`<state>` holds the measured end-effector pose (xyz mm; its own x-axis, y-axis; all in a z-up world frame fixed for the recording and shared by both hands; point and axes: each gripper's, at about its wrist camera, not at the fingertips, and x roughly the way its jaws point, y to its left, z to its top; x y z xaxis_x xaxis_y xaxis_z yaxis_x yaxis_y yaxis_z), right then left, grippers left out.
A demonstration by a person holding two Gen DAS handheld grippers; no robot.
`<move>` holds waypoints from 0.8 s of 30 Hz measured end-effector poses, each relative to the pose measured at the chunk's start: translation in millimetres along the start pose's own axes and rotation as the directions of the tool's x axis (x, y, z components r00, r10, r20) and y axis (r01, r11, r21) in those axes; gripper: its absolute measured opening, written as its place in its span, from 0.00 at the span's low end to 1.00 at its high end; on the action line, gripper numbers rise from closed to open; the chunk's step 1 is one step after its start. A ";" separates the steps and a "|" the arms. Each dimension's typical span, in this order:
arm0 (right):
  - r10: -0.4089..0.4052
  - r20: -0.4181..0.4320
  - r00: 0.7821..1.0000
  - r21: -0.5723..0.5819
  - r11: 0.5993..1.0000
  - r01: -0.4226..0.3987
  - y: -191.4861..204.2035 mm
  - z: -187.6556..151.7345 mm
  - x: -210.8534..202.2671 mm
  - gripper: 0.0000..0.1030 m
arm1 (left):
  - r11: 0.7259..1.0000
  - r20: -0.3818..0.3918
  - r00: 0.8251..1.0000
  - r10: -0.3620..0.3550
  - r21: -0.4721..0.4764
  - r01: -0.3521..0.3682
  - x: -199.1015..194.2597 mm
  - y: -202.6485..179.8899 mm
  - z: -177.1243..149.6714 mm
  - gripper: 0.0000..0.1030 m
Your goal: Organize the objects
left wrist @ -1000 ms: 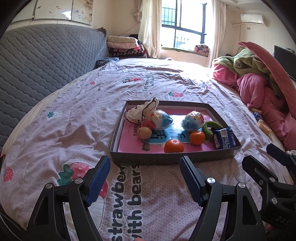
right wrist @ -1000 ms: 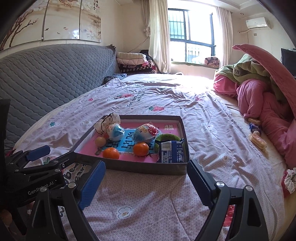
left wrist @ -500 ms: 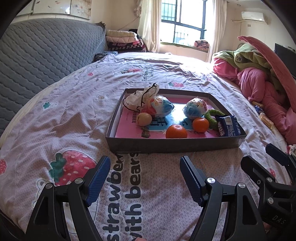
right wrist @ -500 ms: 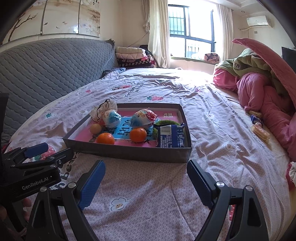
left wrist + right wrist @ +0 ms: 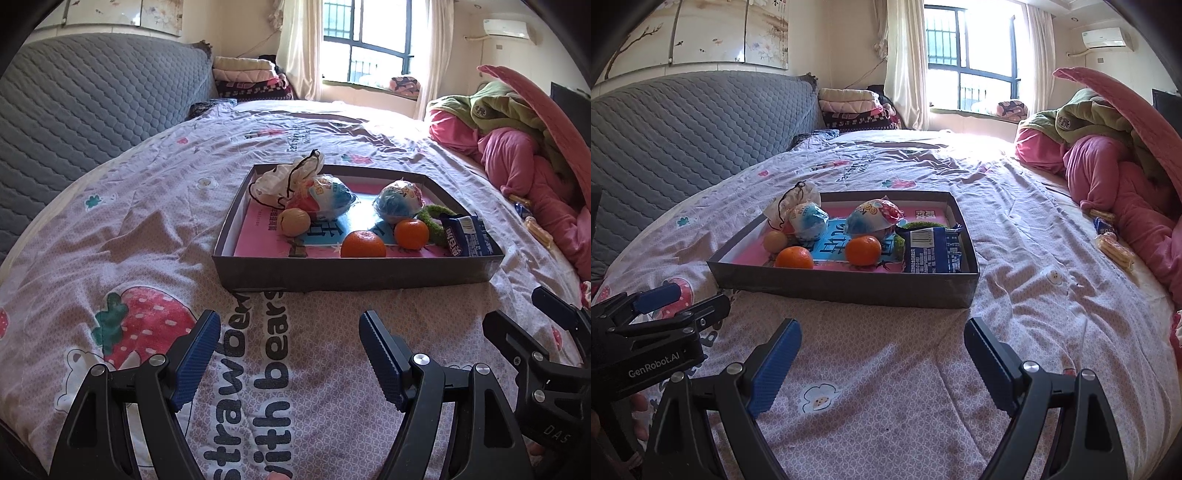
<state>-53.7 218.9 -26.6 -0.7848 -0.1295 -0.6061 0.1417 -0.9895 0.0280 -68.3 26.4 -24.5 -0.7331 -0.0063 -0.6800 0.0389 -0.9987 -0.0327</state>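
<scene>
Tray: shallow dark cardboard tray (image 5: 354, 275) sits on the bedspread just ahead of both sets of fingers. Left gripper (image 5: 289, 350) fingers apart, empty; right gripper (image 5: 882, 360) likewise. Inside, nearest the fingertips, two round oranges (image 5: 363, 244). Risk: oranges roll from a pinch; soft lilac printed bedspread (image 5: 147, 236) lets the tray tip if pressed.

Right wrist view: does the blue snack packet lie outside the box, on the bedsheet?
No: the blue snack packet lies inside the box, against its right wall, beside an orange.
</scene>
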 end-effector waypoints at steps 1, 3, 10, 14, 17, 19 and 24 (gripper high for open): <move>0.000 0.001 1.000 0.001 1.000 0.000 -0.3 -0.5 0.4 0.87 | 1.000 0.001 1.000 0.001 0.003 -0.001 0.9 -0.8 -0.1 0.76; 0.000 0.003 1.000 0.005 1.000 0.000 -0.7 -1.8 1.5 0.87 | 1.000 0.000 1.000 0.004 0.005 -0.004 3.0 -1.3 -1.0 0.76; 0.004 0.001 1.000 0.003 1.000 -0.004 0.4 -8.1 7.4 0.87 | 1.000 -0.006 1.000 0.003 0.004 -0.003 10.8 -1.5 -5.7 0.76; 0.005 0.005 1.000 0.001 1.000 -0.005 1.6 -10.7 9.8 0.87 | 1.000 -0.006 1.000 0.002 0.006 -0.002 15.3 -2.2 -8.6 0.76; 0.004 -0.001 1.000 0.002 1.000 -0.004 1.6 -12.6 12.4 0.87 | 1.000 -0.010 1.000 -0.001 0.000 0.001 19.0 -1.6 -10.0 0.76; 0.001 -0.004 1.000 0.000 1.000 -0.001 1.8 -14.0 14.1 0.87 | 1.000 -0.012 1.000 0.000 -0.001 0.000 20.8 -1.1 -11.0 0.76; -0.002 -0.008 1.000 0.010 1.000 0.002 -0.3 -17.6 16.7 0.87 | 1.000 -0.015 1.000 0.001 0.003 -0.001 24.1 -1.5 -13.1 0.76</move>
<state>-56.3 218.2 -50.8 -0.7805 -0.1271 -0.6121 0.1344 -0.9903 0.0343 -77.1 28.4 -50.4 -0.7229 -0.0067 -0.6910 0.0379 -0.9988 -0.0300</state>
